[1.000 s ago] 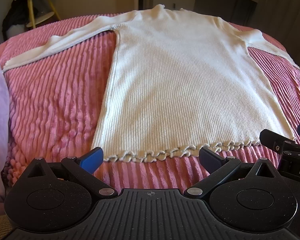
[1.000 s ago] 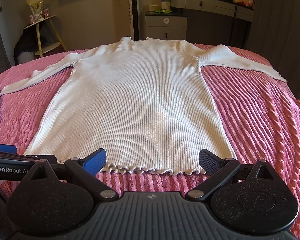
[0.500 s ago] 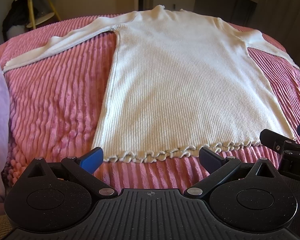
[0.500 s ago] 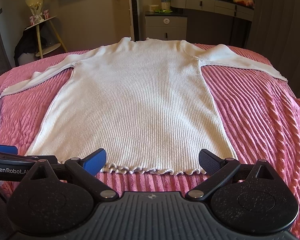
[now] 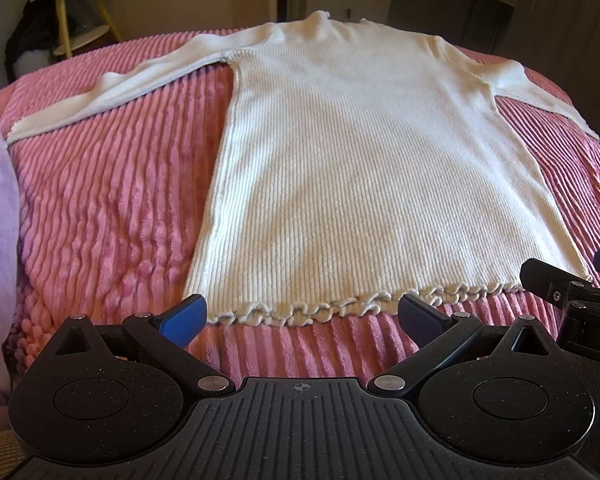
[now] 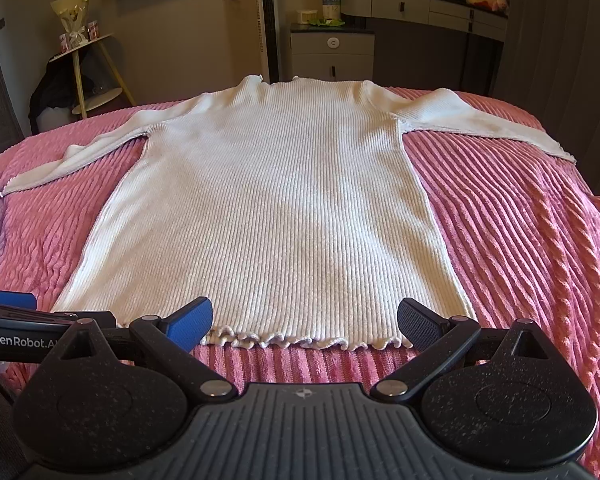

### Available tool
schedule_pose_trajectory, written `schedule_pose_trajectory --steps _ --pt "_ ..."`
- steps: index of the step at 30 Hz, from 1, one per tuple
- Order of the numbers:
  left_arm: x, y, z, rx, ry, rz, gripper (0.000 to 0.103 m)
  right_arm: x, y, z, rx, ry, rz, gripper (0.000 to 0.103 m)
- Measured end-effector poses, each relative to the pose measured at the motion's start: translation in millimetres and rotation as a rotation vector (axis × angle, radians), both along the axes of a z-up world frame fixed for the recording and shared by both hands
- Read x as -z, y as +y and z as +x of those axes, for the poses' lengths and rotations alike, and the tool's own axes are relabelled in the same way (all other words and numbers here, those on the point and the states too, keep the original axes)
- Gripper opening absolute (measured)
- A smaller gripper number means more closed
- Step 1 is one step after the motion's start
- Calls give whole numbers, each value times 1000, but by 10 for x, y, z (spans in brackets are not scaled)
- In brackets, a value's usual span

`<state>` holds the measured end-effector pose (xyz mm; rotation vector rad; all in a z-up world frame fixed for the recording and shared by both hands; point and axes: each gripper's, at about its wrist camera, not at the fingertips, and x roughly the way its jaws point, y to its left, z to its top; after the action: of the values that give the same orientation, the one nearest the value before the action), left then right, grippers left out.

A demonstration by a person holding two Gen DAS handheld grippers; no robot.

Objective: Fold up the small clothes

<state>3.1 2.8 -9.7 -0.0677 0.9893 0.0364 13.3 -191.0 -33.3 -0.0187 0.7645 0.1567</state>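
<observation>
Fingers of the left gripper (image 5: 302,316) and right gripper (image 6: 305,322) are held wide apart, empty. Straight ahead, the white ribbed sweater (image 6: 276,208) is spread flat on the pink bedspread (image 6: 520,232), its frilled hem (image 5: 340,304) nearest, its length running away; neither gripper is clearly closer.

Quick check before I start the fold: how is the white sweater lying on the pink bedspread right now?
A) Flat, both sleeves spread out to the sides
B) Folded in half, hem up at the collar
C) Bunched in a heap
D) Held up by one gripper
A: the white sweater lies flat on the pink bedspread, a sleeve out to each side, and both grippers are open short of its hem.
</observation>
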Motion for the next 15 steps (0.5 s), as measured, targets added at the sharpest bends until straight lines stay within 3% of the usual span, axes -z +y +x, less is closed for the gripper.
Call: schedule_pose_trajectory --steps 15 --pt "-29 8 2 -5 -2 -6 103 -39 5 -24 -6 -11 3 99"
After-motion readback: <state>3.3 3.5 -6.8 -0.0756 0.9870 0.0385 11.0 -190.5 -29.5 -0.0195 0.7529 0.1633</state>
